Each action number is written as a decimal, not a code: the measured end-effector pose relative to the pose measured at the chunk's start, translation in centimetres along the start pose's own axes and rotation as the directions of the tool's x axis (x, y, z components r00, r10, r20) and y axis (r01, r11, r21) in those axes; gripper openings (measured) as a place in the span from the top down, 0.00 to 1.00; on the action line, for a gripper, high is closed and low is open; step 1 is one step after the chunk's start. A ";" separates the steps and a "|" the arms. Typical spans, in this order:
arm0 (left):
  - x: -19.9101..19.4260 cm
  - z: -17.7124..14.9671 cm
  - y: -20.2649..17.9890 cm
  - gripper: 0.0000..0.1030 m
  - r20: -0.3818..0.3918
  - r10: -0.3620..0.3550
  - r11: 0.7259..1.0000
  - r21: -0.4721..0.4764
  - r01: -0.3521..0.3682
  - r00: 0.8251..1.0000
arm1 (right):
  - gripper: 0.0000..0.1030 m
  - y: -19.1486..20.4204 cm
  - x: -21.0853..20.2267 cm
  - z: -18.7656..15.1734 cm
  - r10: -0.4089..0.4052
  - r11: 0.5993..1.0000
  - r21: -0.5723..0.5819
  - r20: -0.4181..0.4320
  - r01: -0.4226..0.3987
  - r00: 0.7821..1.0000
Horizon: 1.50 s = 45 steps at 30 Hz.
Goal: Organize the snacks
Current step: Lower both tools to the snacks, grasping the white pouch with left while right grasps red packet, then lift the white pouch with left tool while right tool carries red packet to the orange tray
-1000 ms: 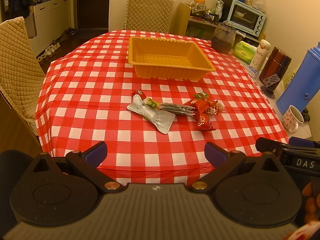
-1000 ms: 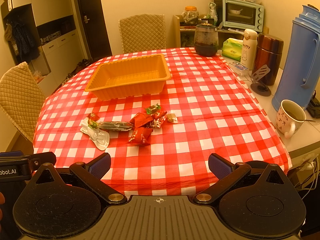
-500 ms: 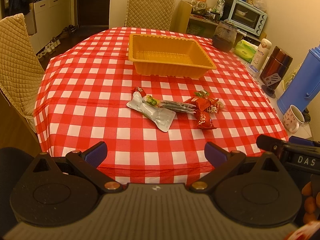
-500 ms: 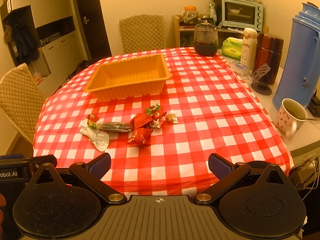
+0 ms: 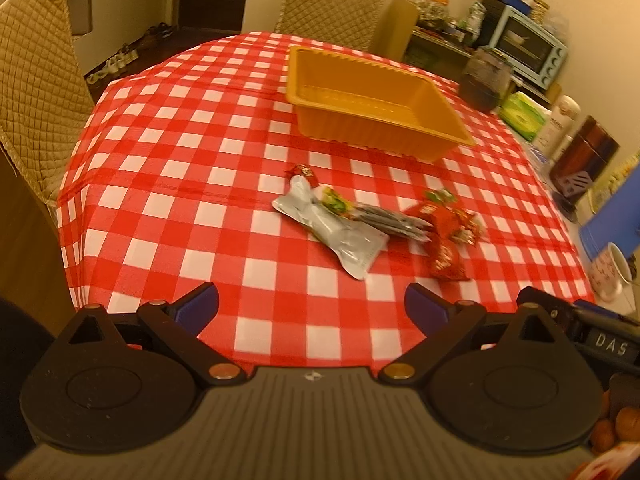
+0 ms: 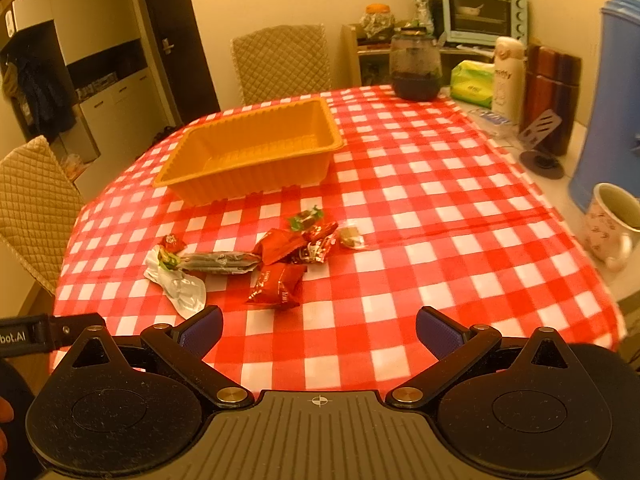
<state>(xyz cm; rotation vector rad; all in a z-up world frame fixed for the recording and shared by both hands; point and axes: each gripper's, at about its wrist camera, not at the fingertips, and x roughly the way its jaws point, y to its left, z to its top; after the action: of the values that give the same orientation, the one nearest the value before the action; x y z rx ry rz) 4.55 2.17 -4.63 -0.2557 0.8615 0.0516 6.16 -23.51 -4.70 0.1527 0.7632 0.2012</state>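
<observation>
Two grippers, left [image 5: 311, 307] and right [image 6: 319, 330], hover over a checked cloth surface [image 6: 440, 208], the left's fingers spread wide and empty, the right's wide but starting to close on nothing. Beyond sits an empty ribbed orange plastic tray [image 6: 256, 148]. Between lie crinkly snacks [image 6: 256, 258]: a silver foil pouch [image 5: 340, 236], glossy red packets [image 6: 276, 286], small twisted sweets. Thin wrappers likely need a low pinch across one edge, nearest first

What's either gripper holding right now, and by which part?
Nothing. Left gripper open and empty; right gripper closing slightly, nothing between its jaws. Snacks lie untouched on the tablecloth.
</observation>
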 end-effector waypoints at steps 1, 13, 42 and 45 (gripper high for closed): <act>0.5 0.3 0.2 0.05 0.000 0.003 1.000 -0.009 -0.003 1.000 | 0.14 0.0 0.7 0.1 0.008 1.000 -0.001 -0.007 -0.008 1.000; 5.3 2.3 1.2 0.10 -0.010 -0.007 0.997 -0.073 0.006 1.000 | 0.40 1.0 8.9 1.8 0.101 0.995 0.032 -0.069 -0.099 0.992; 11.0 4.3 0.0 0.39 -0.036 -0.101 0.988 -0.124 0.096 0.994 | 0.70 2.3 10.9 0.6 0.068 0.995 -0.065 -0.110 -0.075 0.992; 11.3 3.8 0.0 0.51 -0.056 -0.083 0.992 -0.104 0.077 0.995 | 0.70 2.2 11.0 0.6 0.064 0.995 -0.068 -0.110 -0.072 0.992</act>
<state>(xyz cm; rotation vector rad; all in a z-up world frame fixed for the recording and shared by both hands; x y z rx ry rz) 14.78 2.43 -10.76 -0.3885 0.9085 0.0124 14.07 -18.77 -11.21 0.1006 0.8576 0.3031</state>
